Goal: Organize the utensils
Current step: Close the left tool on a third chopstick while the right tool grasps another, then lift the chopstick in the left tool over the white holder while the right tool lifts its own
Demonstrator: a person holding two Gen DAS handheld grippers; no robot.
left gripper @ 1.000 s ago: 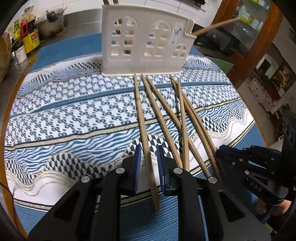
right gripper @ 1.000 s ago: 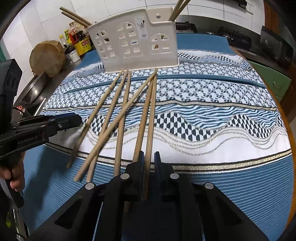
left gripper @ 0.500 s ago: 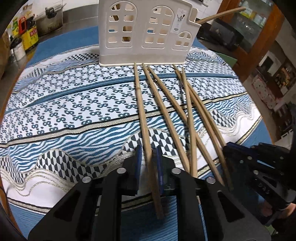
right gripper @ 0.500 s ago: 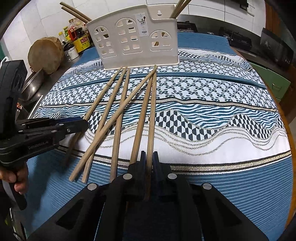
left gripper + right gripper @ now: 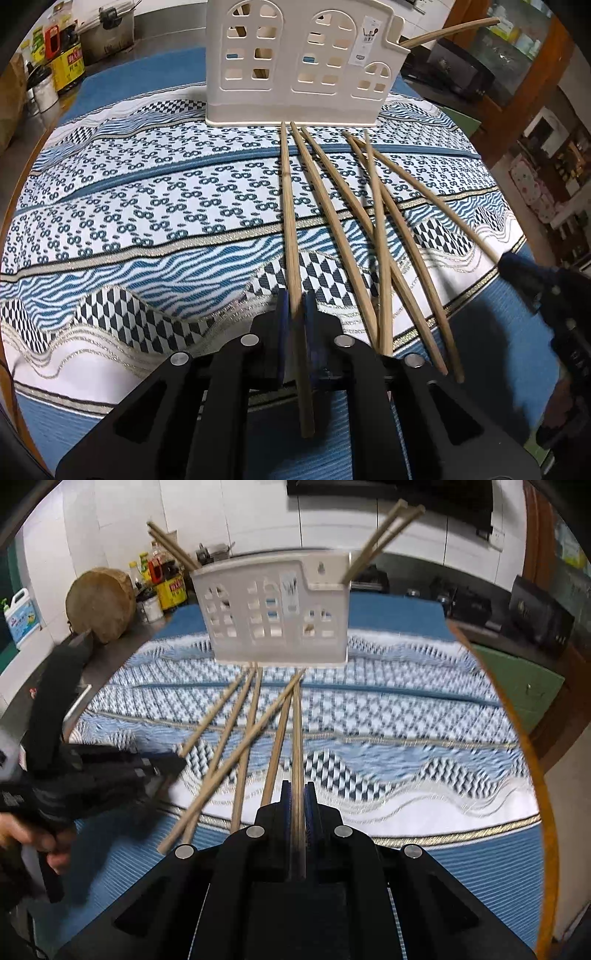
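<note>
Now, from left to right, the left gripper [image 5: 295,308] has closed on one chopstick [image 5: 289,221] while the right gripper [image 5: 297,797], clamping the rightmost chopstick [image 5: 297,738], has lifted it toward the white holder [image 5: 275,613], others left on the cloth [image 5: 147,206].

Six loose chopsticks [image 5: 334,221] fanned mid-frame; one white holder [image 5: 299,62] at top; two grippers; four chopsticks standing in it.

Even indoor light — right view motion-blurred
</note>
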